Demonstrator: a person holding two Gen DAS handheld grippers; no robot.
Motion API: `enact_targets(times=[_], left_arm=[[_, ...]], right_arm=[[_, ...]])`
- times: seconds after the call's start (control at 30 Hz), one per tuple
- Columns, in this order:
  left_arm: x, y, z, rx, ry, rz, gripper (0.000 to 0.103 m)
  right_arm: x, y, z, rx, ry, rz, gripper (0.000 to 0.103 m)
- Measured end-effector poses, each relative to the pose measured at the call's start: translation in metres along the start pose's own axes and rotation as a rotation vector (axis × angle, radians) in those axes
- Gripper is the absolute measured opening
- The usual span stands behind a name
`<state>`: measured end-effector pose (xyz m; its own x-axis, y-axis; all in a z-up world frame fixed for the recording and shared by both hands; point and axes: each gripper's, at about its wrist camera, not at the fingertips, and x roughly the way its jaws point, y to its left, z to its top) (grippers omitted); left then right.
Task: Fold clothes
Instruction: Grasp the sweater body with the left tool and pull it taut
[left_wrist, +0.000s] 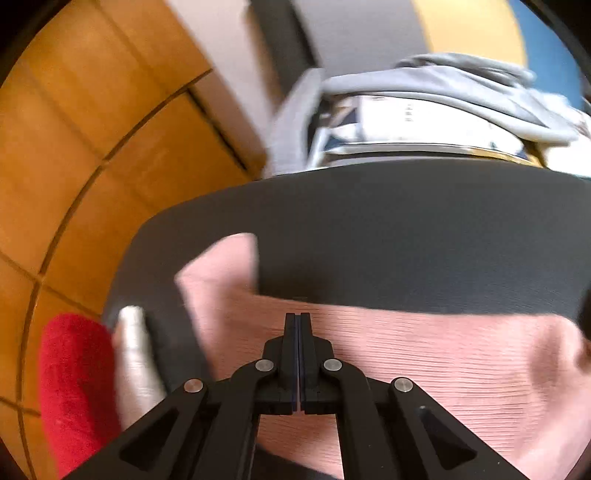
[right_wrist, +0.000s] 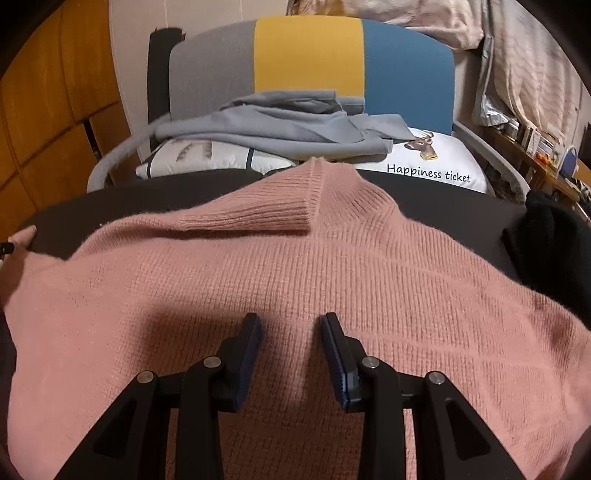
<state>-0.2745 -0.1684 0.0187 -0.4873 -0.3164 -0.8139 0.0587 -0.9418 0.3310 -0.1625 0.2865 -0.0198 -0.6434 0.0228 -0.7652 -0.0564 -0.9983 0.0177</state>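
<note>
On the dark bench (right_wrist: 443, 206) the pink sweater (right_wrist: 295, 280) is spread flat, collar toward twelve o'clock. The left hand-held gripper (left_wrist: 297, 321) is fully closed over the sweater's nine o'clock edge; whether knit is pinched cannot be told. The right hand-held gripper (right_wrist: 291, 328) is partly parted above the middle, holding nothing. Folding is best led inward; a black garment (right_wrist: 550, 236) crowds three o'clock.

Bare dark table (right_wrist: 122, 206) strip beyond pink sweater (right_wrist: 295, 280); black garment (right_wrist: 554, 240) blocks right edge.
</note>
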Motion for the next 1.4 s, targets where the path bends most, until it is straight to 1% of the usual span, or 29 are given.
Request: enact_targets(times=[0.03, 0.1, 0.13, 0.17, 0.2, 0.23, 0.27, 0.33, 0.4, 0.43, 0.47, 0.5, 0.53, 0.57, 0.6, 0.63, 0.7, 0.8, 0.9, 0.97, 1.03, 1.1, 1.13, 1.2, 1.27, 1.3, 1.33, 1.37, 1.4], left_arm=[[0.002, 0.002, 0.000, -0.009, 0.026, -0.071, 0.001], [0.006, 0.003, -0.002, -0.031, 0.087, -0.233, 0.005], [0.007, -0.002, -0.004, -0.041, 0.124, -0.305, 0.019], [0.005, -0.009, -0.006, -0.042, 0.142, -0.346, 0.052], [0.003, -0.017, -0.008, -0.040, 0.153, -0.376, 0.072], [-0.005, -0.028, -0.012, -0.037, 0.140, -0.396, 0.096], [-0.012, -0.036, -0.015, -0.030, 0.115, -0.411, 0.097], [-0.021, -0.055, -0.022, 0.020, 0.081, -0.433, 0.097], [-0.019, -0.073, -0.027, 0.066, 0.081, -0.395, 0.097], [-0.015, -0.081, -0.029, 0.082, 0.090, -0.368, 0.094], [-0.010, -0.088, -0.031, 0.098, 0.100, -0.342, 0.080], [-0.011, -0.089, -0.035, 0.065, 0.076, -0.352, 0.077], [-0.014, -0.089, -0.036, 0.035, 0.062, -0.364, 0.062], [-0.016, -0.089, -0.037, 0.027, 0.055, -0.367, 0.046], [-0.020, -0.090, -0.038, 0.030, 0.045, -0.365, 0.032], [-0.024, -0.091, -0.040, 0.040, 0.041, -0.360, 0.010], [-0.030, -0.093, -0.043, 0.052, 0.038, -0.354, 0.010], [-0.030, -0.077, -0.042, -0.001, 0.036, -0.379, 0.010], [-0.021, -0.064, -0.034, -0.078, 0.053, -0.422, 0.010], [-0.018, -0.060, -0.033, -0.093, 0.056, -0.426, 0.010], [-0.015, -0.064, -0.041, -0.080, 0.052, -0.409, 0.011], [-0.017, -0.067, -0.047, -0.077, 0.022, -0.391, 0.012], [-0.018, -0.070, -0.050, -0.070, 0.005, -0.371, 0.015], [-0.022, -0.077, -0.054, -0.044, -0.018, -0.330, 0.018], [-0.029, -0.080, -0.056, -0.025, -0.018, -0.306, 0.019], [-0.035, -0.078, -0.057, -0.042, -0.022, -0.306, 0.019], [-0.041, -0.075, -0.057, -0.064, -0.036, -0.303, 0.020], [-0.047, -0.072, -0.058, -0.086, -0.054, -0.299, 0.023], [-0.054, -0.069, -0.057, -0.106, -0.075, -0.291, 0.026]], right_arm=[[0.000, 0.002, 0.000, -0.005, -0.002, -0.009, 0.035], [0.000, 0.005, 0.000, -0.017, -0.002, -0.026, 0.036], [0.000, 0.006, 0.000, -0.023, 0.000, -0.034, 0.036], [0.000, 0.007, 0.000, -0.030, 0.001, -0.043, 0.036], [0.000, 0.009, 0.001, -0.036, 0.003, -0.051, 0.036], [0.000, 0.010, 0.001, -0.042, 0.005, -0.060, 0.036], [-0.002, 0.012, 0.003, -0.042, 0.010, -0.070, 0.036], [-0.010, 0.018, 0.007, -0.058, 0.005, -0.036, 0.036], [-0.013, 0.029, 0.016, -0.095, 0.003, 0.046, 0.036], [-0.011, 0.031, 0.020, -0.098, 0.013, 0.066, 0.036], [-0.007, 0.033, 0.024, -0.094, 0.028, 0.093, 0.035], [-0.002, 0.036, 0.030, -0.086, 0.040, 0.128, 0.026], [0.004, 0.037, 0.036, -0.086, 0.056, 0.128, 0.022], [0.009, 0.039, 0.042, -0.086, 0.072, 0.128, 0.021], [0.015, 0.040, 0.047, -0.086, 0.088, 0.128, 0.018], [0.022, 0.039, 0.054, -0.070, 0.103, 0.122, 0.018], [0.036, 0.035, 0.067, -0.038, 0.132, 0.110, 0.018], [0.052, 0.029, 0.081, 0.005, 0.160, 0.092, 0.018], [0.060, 0.029, 0.095, 0.007, 0.143, 0.076, 0.018], [0.067, 0.034, 0.102, -0.011, 0.142, 0.066, 0.018], [0.077, 0.040, 0.110, -0.021, 0.143, 0.059, 0.018], [0.086, 0.046, 0.117, -0.030, 0.129, 0.044, 0.020], [0.090, 0.047, 0.120, -0.035, 0.118, 0.034, 0.022], [0.098, 0.046, 0.129, -0.036, 0.111, 0.039, 0.024], [0.092, 0.036, 0.139, 0.000, 0.091, 0.075, 0.024], [0.077, 0.022, 0.140, 0.030, 0.041, 0.095, 0.025], [0.062, 0.008, 0.141, 0.060, -0.010, 0.115, 0.028], [0.046, -0.007, 0.142, 0.091, -0.060, 0.134, 0.031], [0.031, -0.021, 0.143, 0.122, -0.111, 0.154, 0.031]])
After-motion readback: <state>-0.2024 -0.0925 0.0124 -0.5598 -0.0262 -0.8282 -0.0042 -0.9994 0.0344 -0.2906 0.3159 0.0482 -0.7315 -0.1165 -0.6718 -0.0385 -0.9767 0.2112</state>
